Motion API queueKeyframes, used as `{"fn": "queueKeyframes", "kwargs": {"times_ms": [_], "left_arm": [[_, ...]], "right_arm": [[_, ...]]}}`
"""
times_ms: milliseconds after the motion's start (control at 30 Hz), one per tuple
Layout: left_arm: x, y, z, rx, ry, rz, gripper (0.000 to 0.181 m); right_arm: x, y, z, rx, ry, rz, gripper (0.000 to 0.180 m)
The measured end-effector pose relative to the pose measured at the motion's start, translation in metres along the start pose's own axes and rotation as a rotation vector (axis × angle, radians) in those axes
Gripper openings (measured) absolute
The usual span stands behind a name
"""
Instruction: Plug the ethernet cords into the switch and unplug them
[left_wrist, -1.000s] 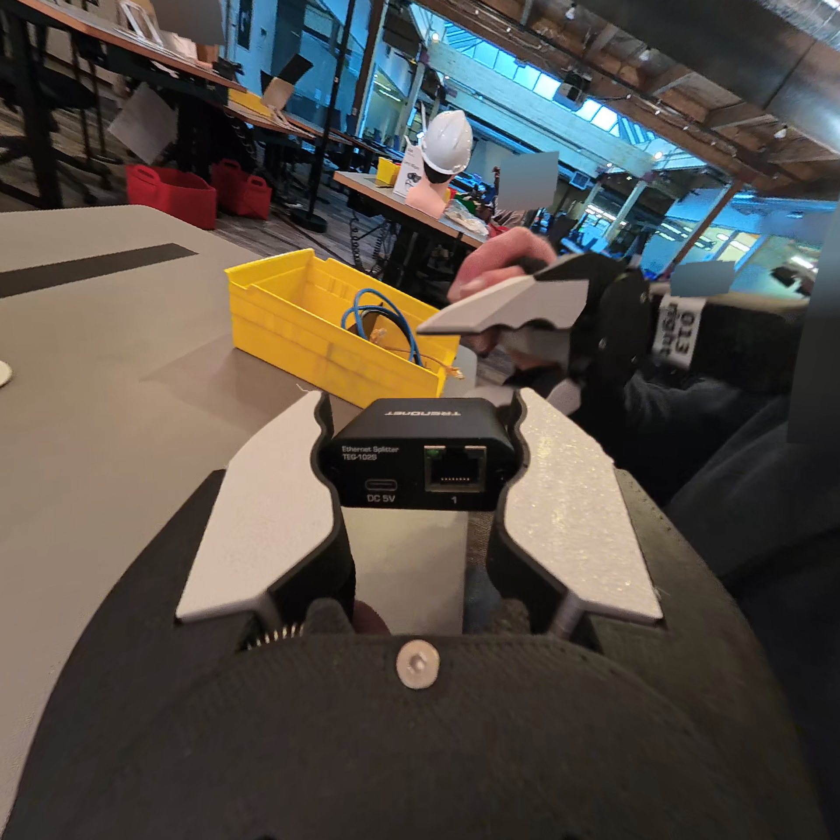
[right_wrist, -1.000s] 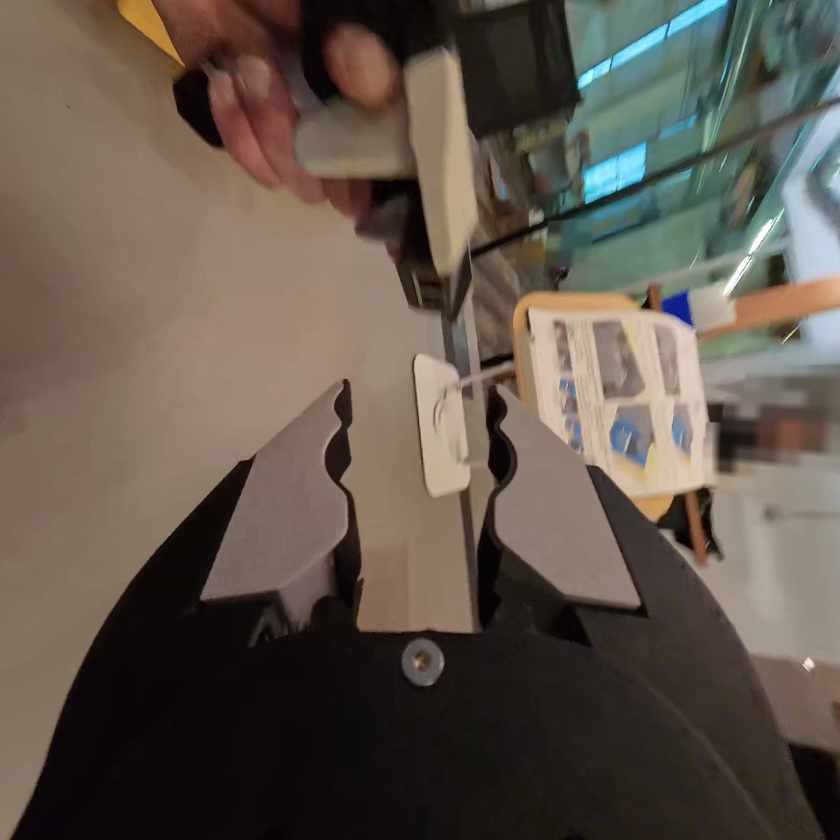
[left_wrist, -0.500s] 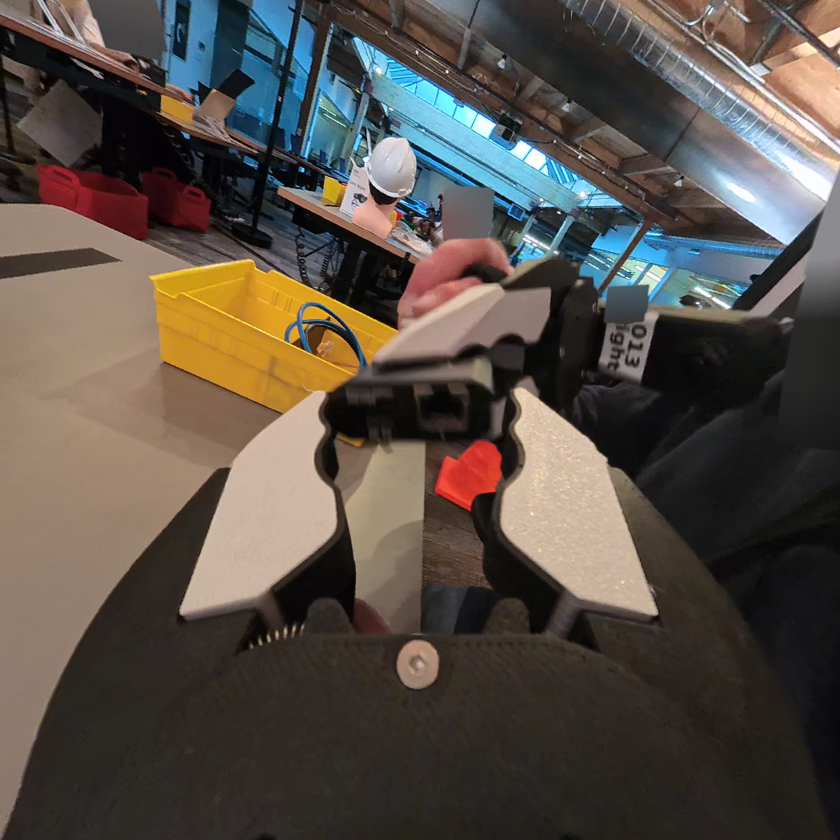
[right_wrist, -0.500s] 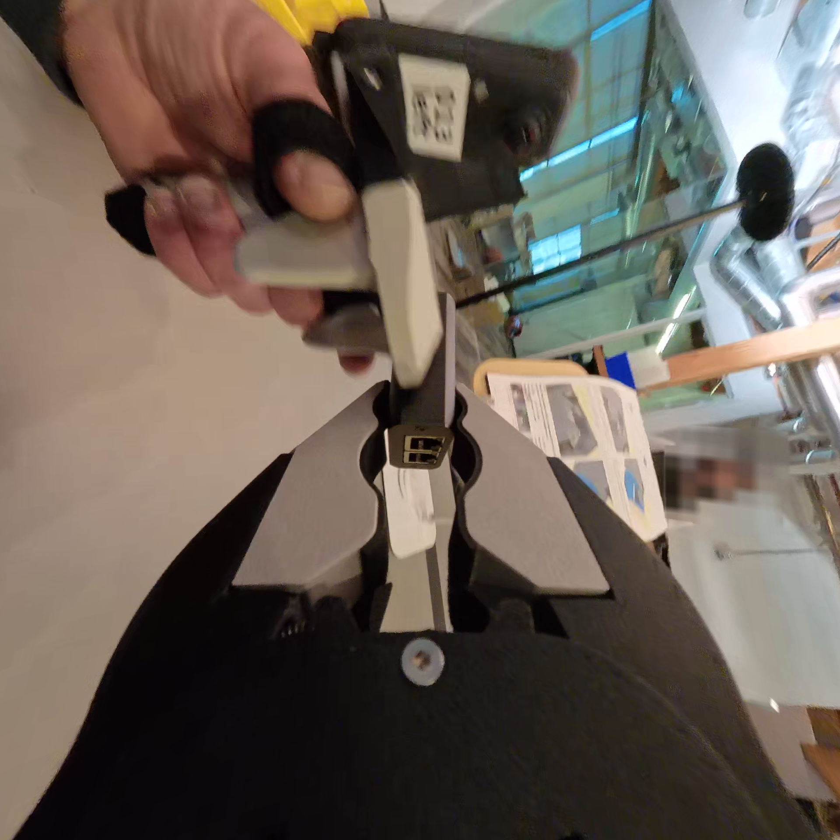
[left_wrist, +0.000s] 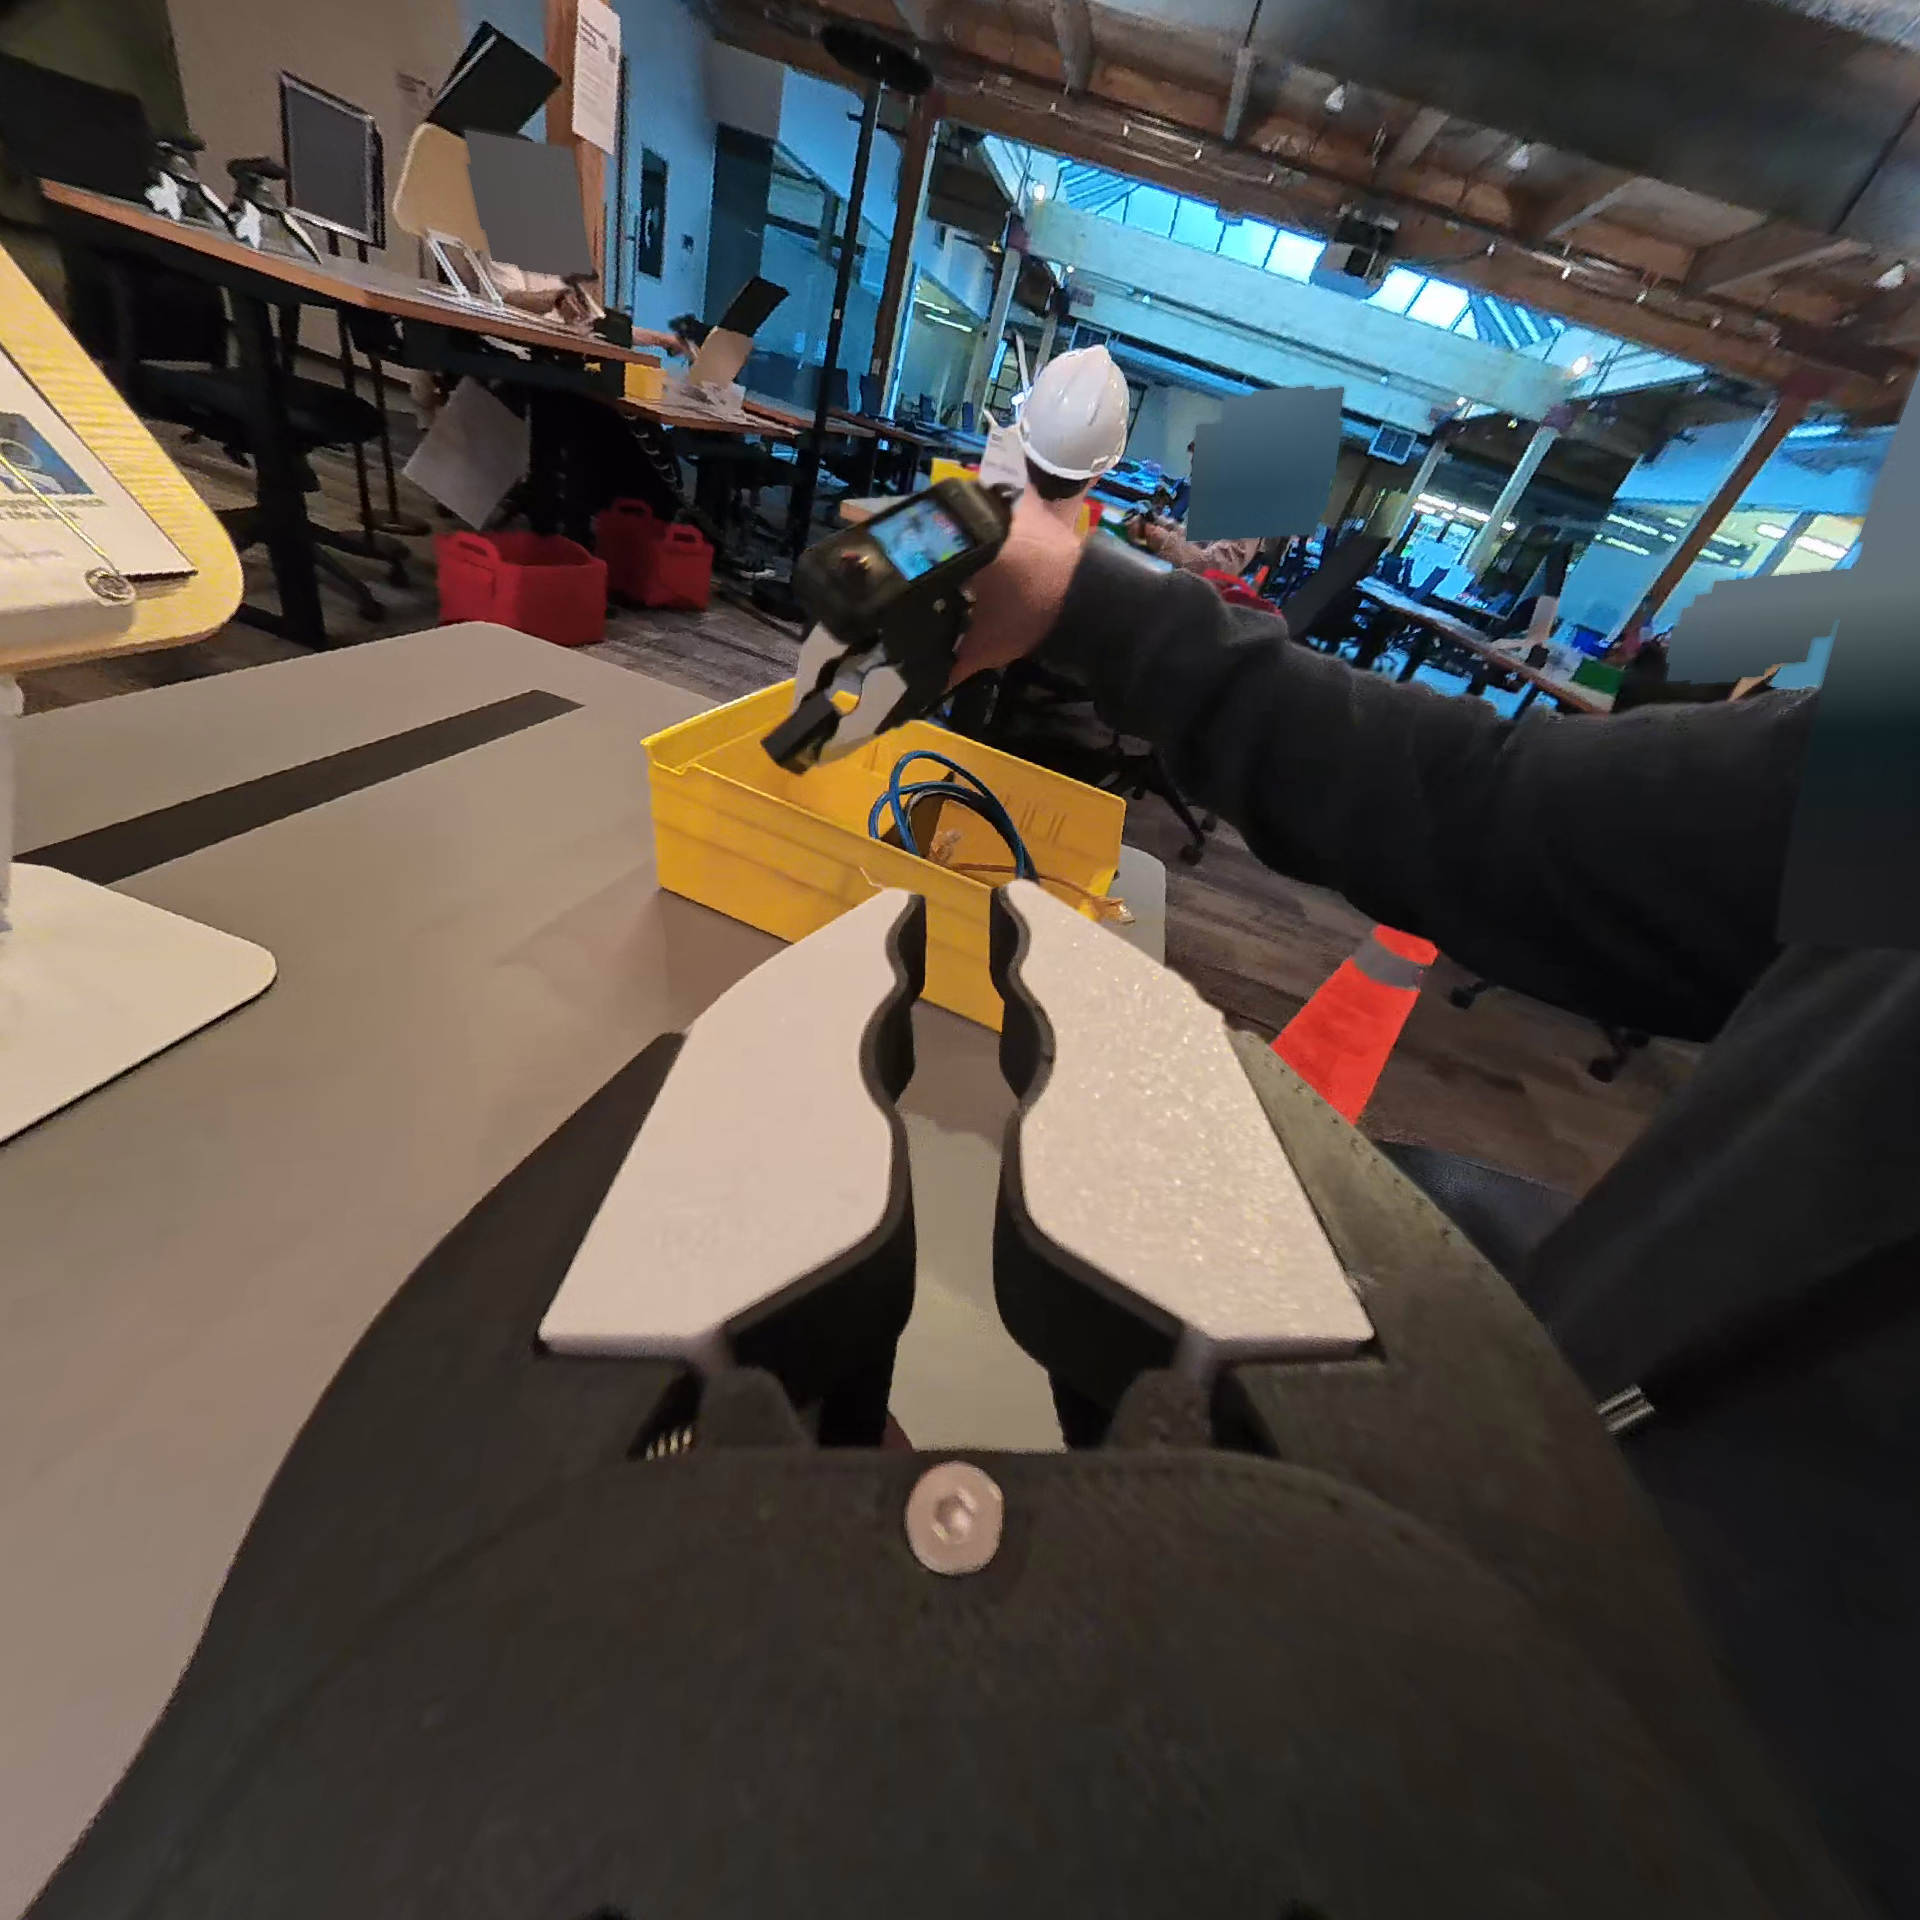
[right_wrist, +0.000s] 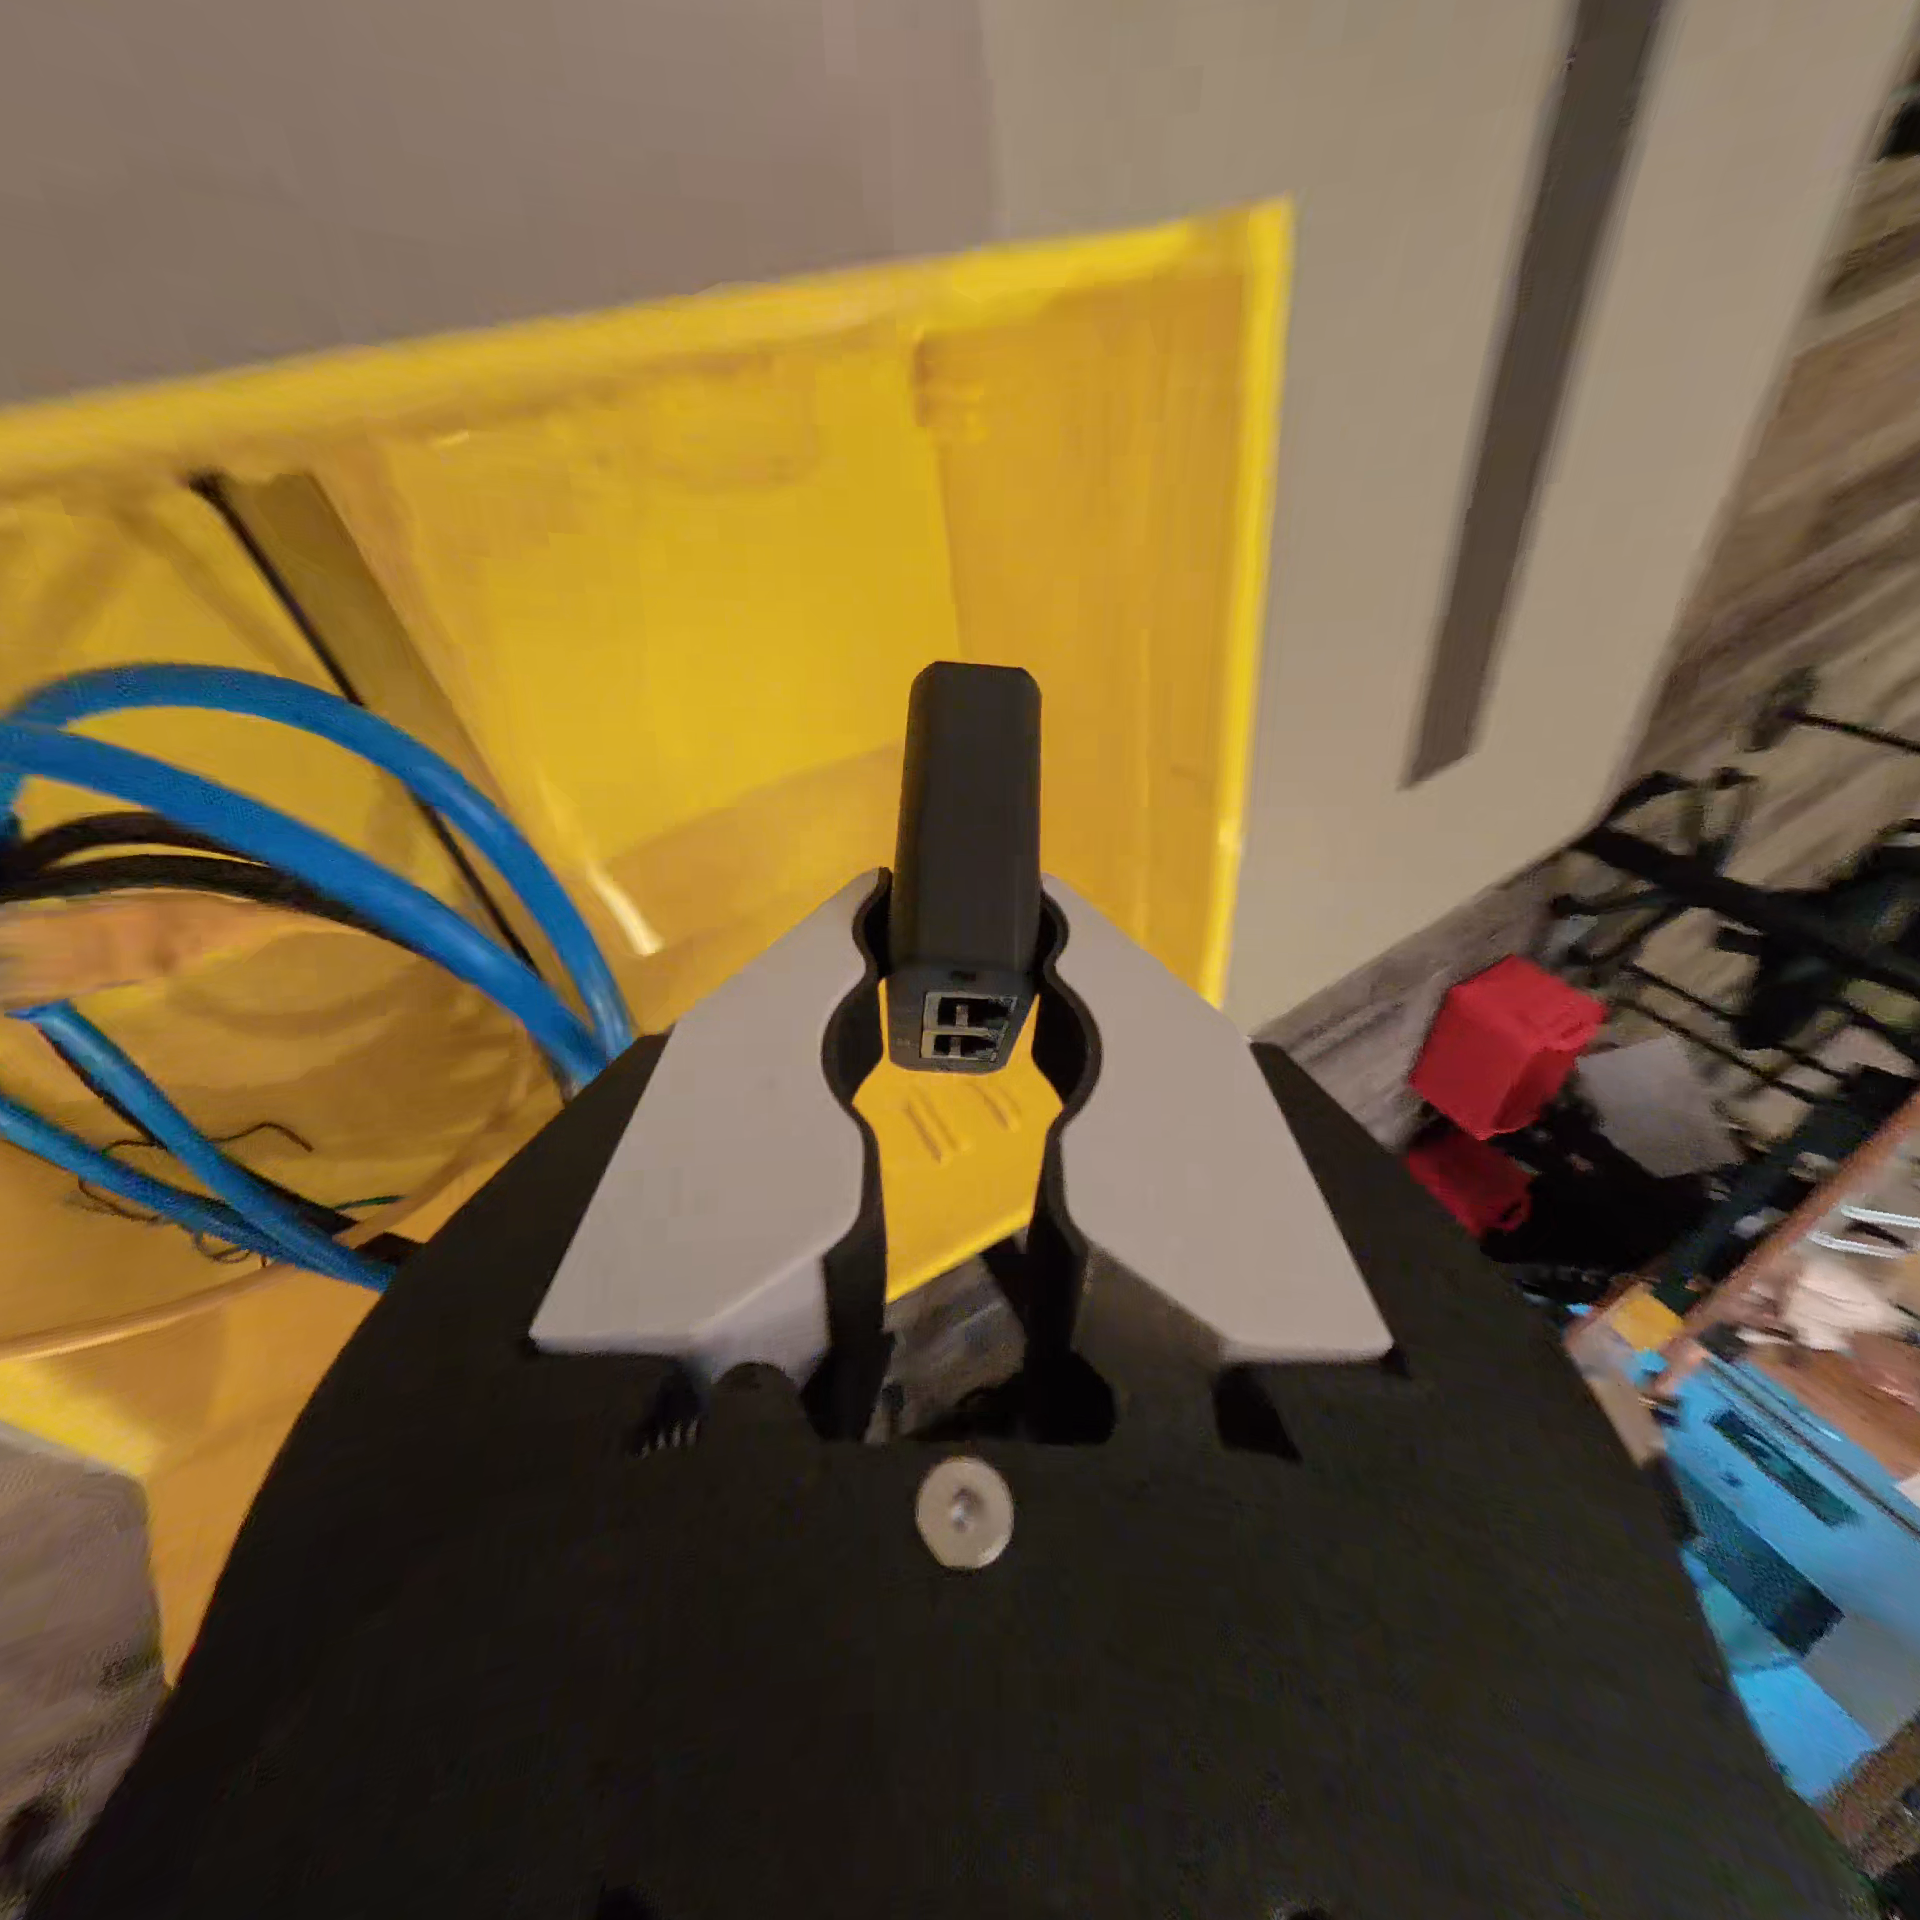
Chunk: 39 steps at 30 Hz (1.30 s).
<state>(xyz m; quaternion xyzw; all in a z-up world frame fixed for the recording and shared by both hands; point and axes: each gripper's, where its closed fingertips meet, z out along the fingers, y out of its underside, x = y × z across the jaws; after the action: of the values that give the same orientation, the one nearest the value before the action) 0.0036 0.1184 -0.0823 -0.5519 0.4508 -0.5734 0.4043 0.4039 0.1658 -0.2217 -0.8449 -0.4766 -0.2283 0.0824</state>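
Observation:
The small black ethernet switch (right_wrist: 971, 790) is clamped between the fingers of my right gripper (right_wrist: 961, 894), its two ports facing the camera. It hangs over the open yellow bin (right_wrist: 727, 520), which holds coiled blue ethernet cords (right_wrist: 312, 810). The left wrist view shows the right gripper (left_wrist: 821, 717) farther off, above the bin (left_wrist: 790, 852), with the blue cord (left_wrist: 966, 800) inside. My left gripper (left_wrist: 954, 914) is shut with nothing in it, over the grey table (left_wrist: 416, 987) just in front of the bin.
A white stand base (left_wrist: 104, 997) sits on the table at the left. A black strip (left_wrist: 312, 769) crosses the tabletop. An orange cone (left_wrist: 1351, 1018) stands on the floor beyond the table's right edge. A person's dark sleeve (left_wrist: 1455, 790) reaches across at the right.
The switch passed from my left gripper to my right gripper. The right gripper carried it away over the yellow bin. The left gripper let go, drew back and closed empty.

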Motion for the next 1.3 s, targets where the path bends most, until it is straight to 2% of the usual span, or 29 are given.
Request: {"fn": "queueKeyframes", "kwargs": {"times_ms": [67,200,367,500,633,767,867,1000,1133,1233,1300], "left_arm": [[0.0,0.0,0.001,-0.011,-0.007,0.013,0.012],[-0.003,0.005,0.003,-0.036,-0.017,0.027,0.013],[-0.006,0.01,0.003,-0.056,-0.018,0.026,0.016],[-0.006,0.007,0.001,-0.058,-0.02,0.035,0.017],[-0.006,0.0,-0.002,-0.054,-0.035,0.059,0.02],[-0.008,-0.009,-0.01,-0.069,-0.079,0.114,0.024],[-0.019,-0.016,-0.026,-0.124,-0.174,0.181,0.034],[-0.05,-0.024,-0.077,-0.24,-0.385,0.304,0.059],[-0.101,-0.018,-0.169,-0.387,-0.749,0.42,0.076],[-0.128,0.008,-0.246,-0.486,-0.942,0.306,0.093],[-0.142,0.021,-0.299,-0.516,-1.092,0.258,0.099]], "right_arm": [[-0.004,0.011,0.028,-0.061,-0.075,-0.005,0.023],[-0.003,0.02,0.064,-0.154,-0.12,-0.038,0.022],[-0.013,0.024,0.086,-0.228,-0.17,-0.071,0.024],[-0.021,0.024,0.072,-0.245,-0.216,-0.073,0.026],[-0.017,0.019,0.036,-0.205,-0.201,-0.069,0.025],[-0.008,0.017,-0.007,-0.124,-0.13,-0.02,0.026],[0.0,0.029,-0.041,-0.053,-0.032,0.084,0.027],[-0.009,0.064,-0.069,0.081,0.002,0.353,0.055],[-0.037,0.107,-0.065,0.124,-0.016,0.543,0.063],[-0.054,0.133,-0.049,0.148,-0.032,0.688,0.07],[-0.065,0.139,-0.038,0.193,-0.067,0.778,0.068]]}}
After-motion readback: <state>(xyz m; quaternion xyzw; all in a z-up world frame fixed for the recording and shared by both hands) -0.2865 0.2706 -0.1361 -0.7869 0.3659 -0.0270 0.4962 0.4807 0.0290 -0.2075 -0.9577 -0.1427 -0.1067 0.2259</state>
